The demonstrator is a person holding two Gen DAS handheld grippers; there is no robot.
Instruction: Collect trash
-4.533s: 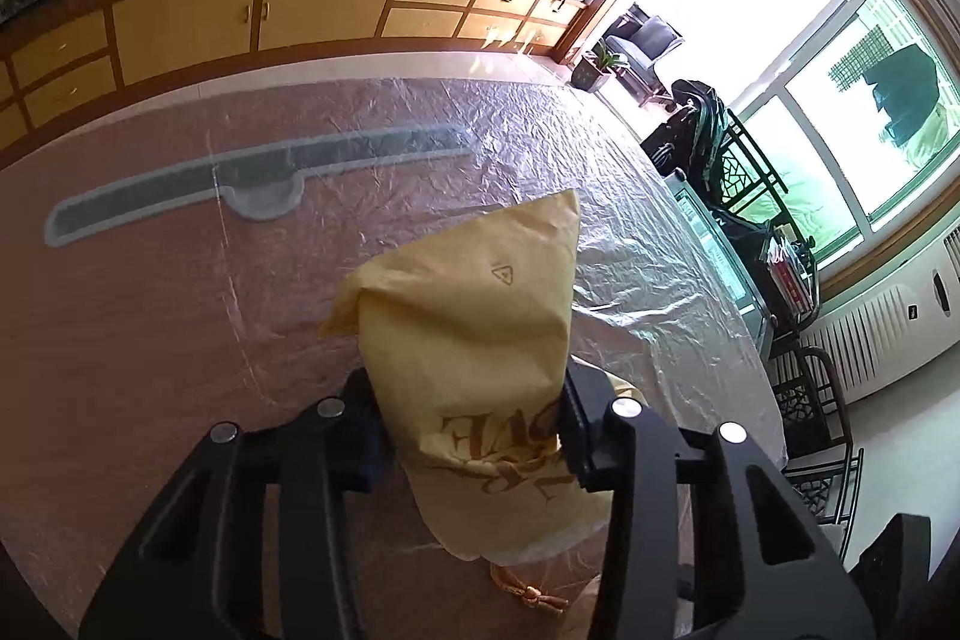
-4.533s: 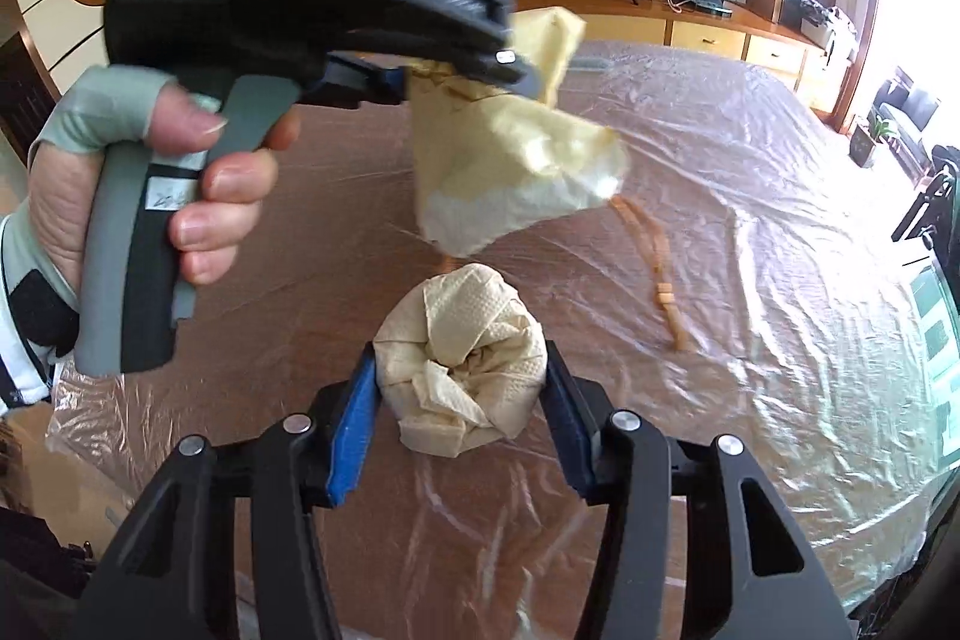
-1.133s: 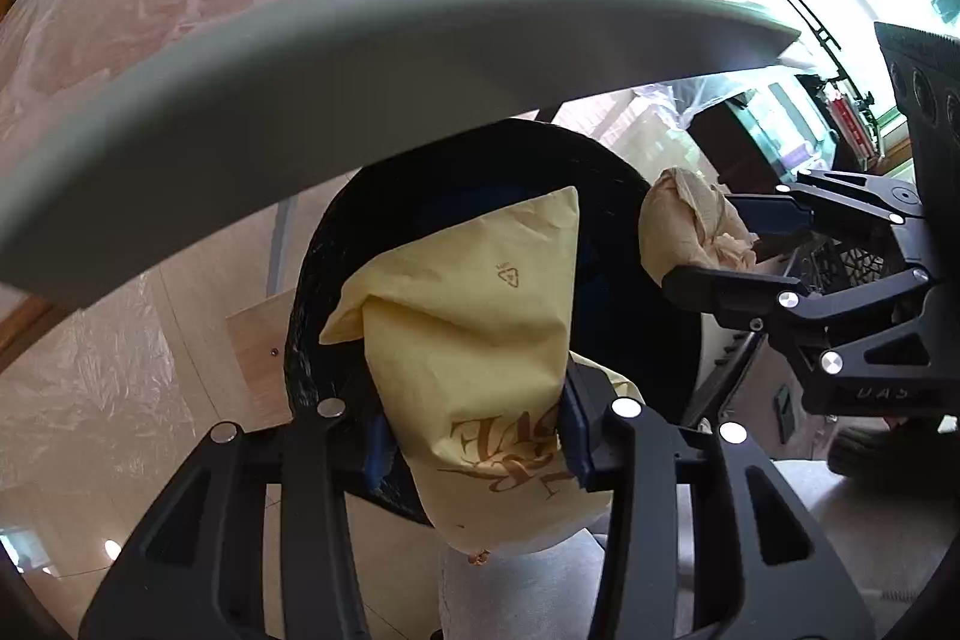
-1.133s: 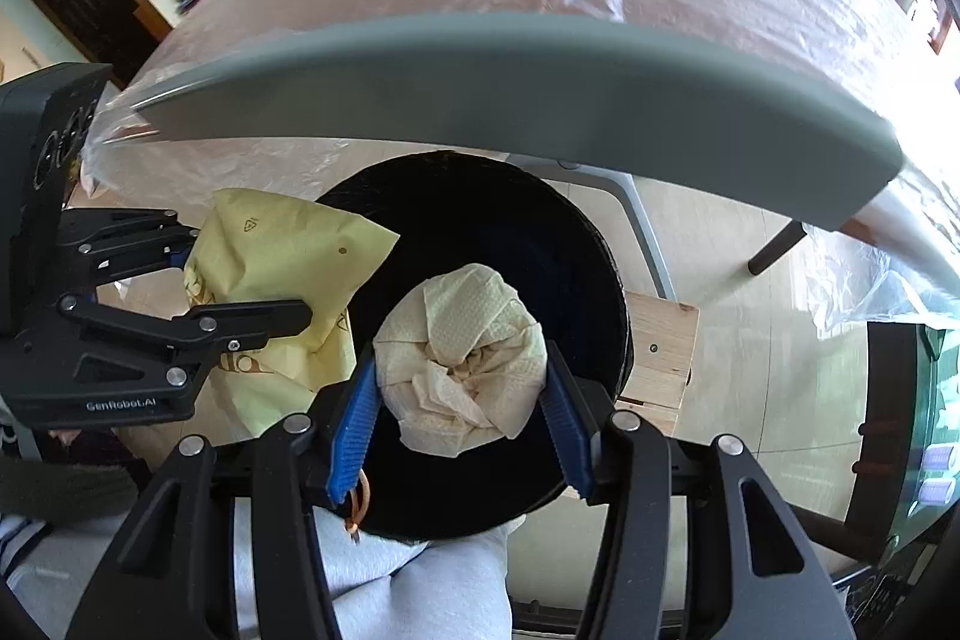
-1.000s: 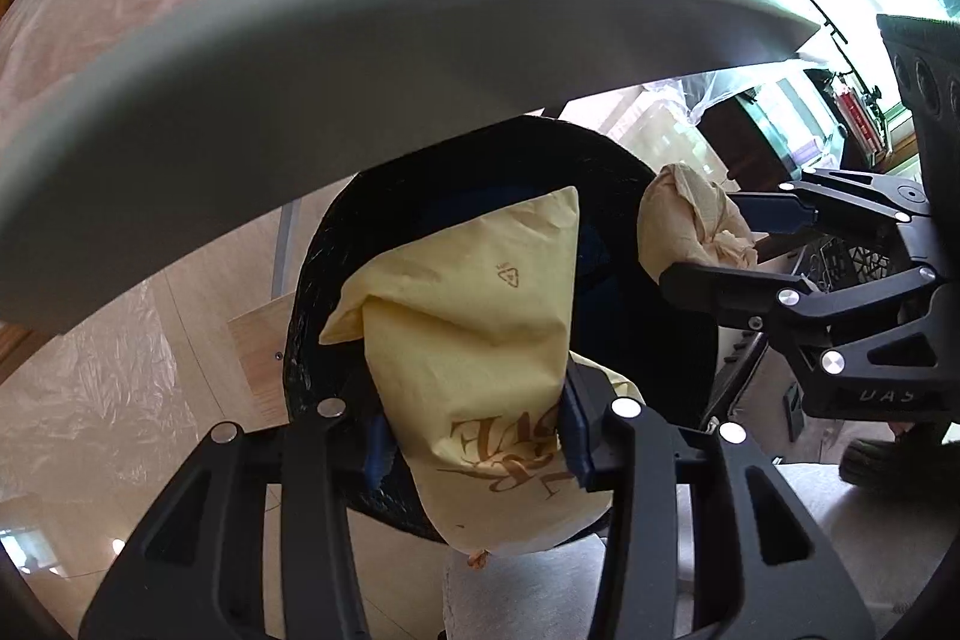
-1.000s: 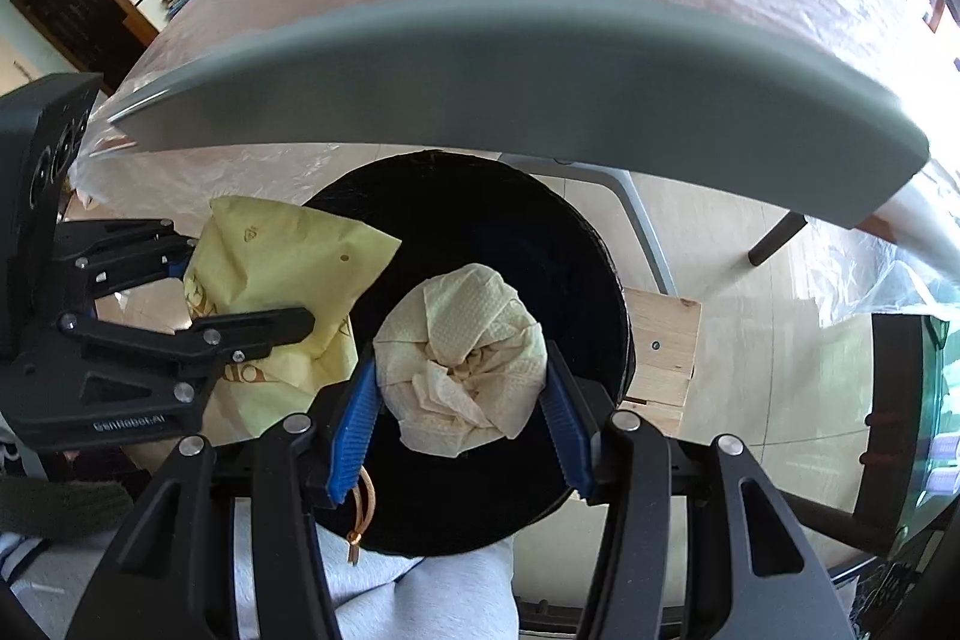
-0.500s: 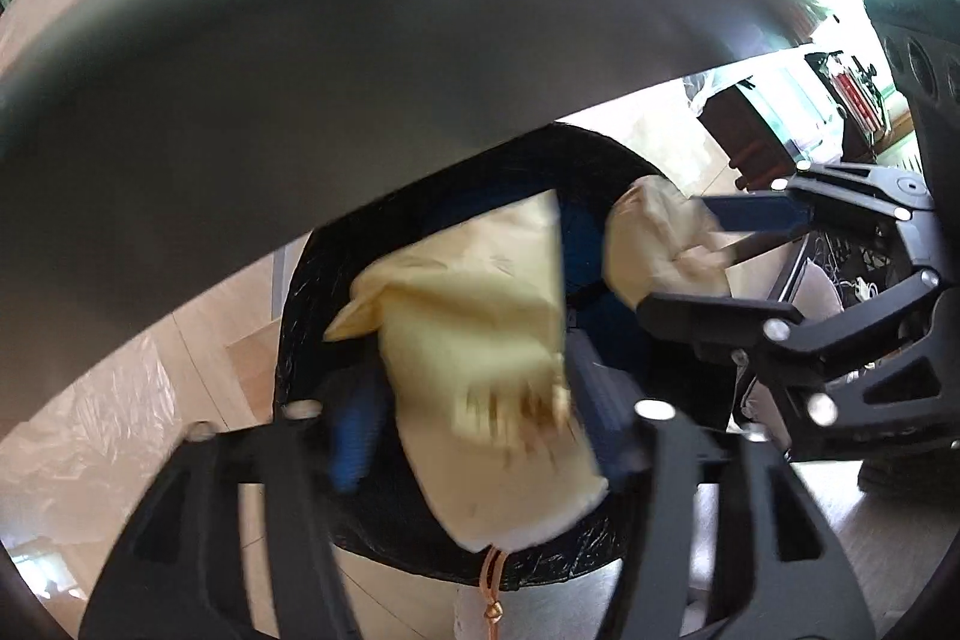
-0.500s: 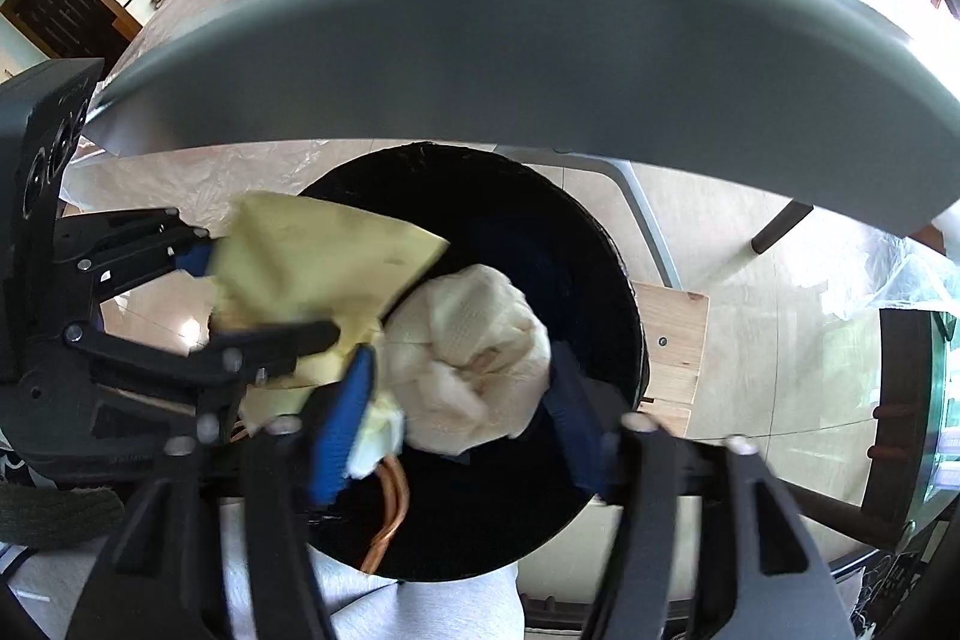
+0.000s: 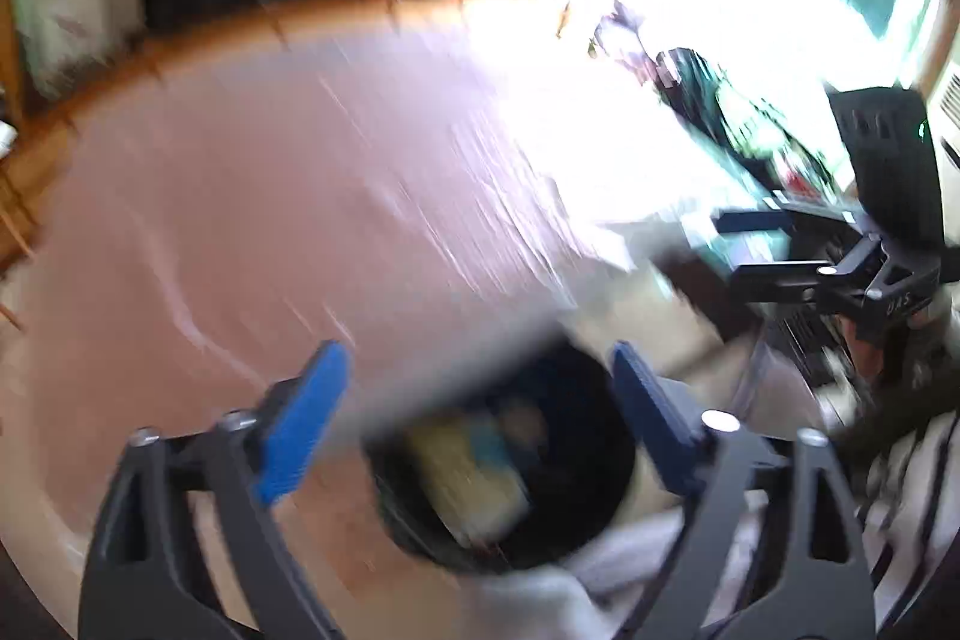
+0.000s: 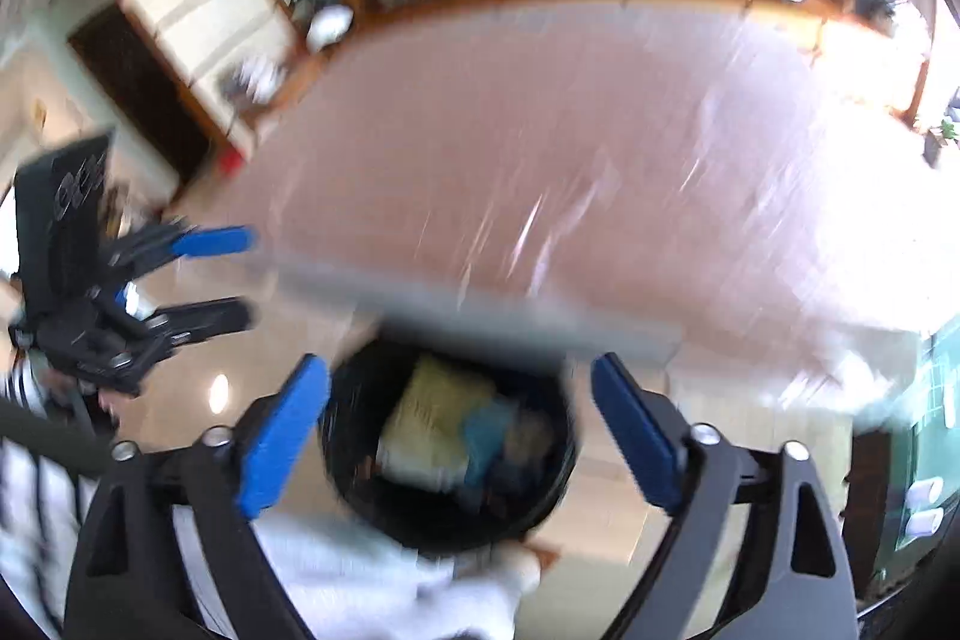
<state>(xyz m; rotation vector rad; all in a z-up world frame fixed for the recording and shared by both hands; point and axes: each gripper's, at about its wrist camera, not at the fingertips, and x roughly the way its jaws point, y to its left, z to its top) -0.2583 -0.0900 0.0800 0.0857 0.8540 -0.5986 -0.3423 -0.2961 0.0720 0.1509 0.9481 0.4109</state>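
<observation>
Blurred yellow bag (image 10: 435, 415) in black bin (image 10: 540, 508); both grippers (image 9: 474, 418) (image 10: 459, 427) just spread wide, empty.

the bin (image 10: 450, 448) sits on the floor just below the table's (image 10: 540, 172) near edge, framed between the right gripper's (image 10: 459, 424) spread jaws and beyond them. the bag (image 10: 432, 418) lies inside the bin toward the left jaw, a blurred wad to its right. the left gripper (image 10: 246, 277) hangs off to the left, outside the bin.
</observation>
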